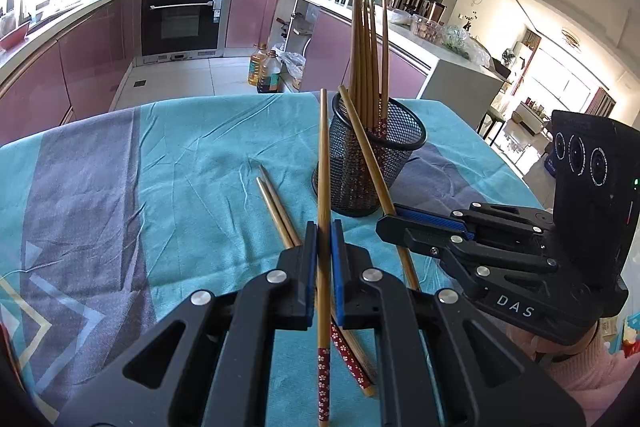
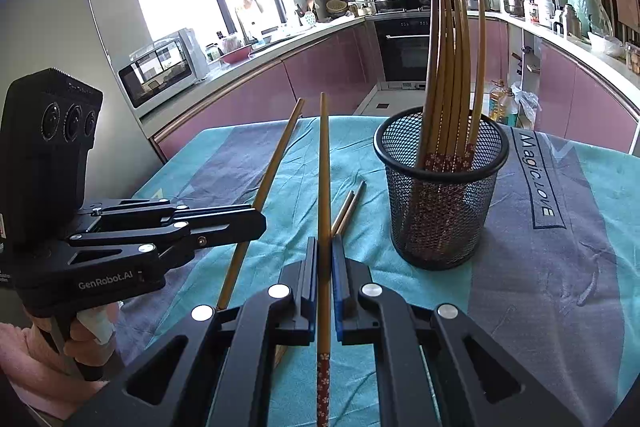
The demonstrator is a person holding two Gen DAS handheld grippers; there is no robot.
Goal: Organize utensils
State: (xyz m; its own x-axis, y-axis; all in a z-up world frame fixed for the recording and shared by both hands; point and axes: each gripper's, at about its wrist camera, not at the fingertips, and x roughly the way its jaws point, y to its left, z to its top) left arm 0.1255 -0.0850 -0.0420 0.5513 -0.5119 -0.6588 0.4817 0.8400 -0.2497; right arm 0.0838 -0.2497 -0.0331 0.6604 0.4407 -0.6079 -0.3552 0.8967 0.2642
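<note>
Left tool [image 1: 324, 239] clamped tight on one chopstick [image 1: 323, 163], stick raised above desk [image 1: 120, 167], patterned red end trailing back under tool. Right tool [image 2: 324, 255] likewise closed on second chopstick [image 2: 324, 171], also held clear of cloth. Mesh cup [image 2: 440, 195] stands upright on teal cloth, several chopsticks inside, red ends down. Two loose chopsticks [image 1: 276, 207] lie side by side on cloth just beside cup, below both tools. Pink sleeve [image 1: 588, 371] visible behind right tool. Kitchen with oven [image 1: 182, 21] beyond.
</note>
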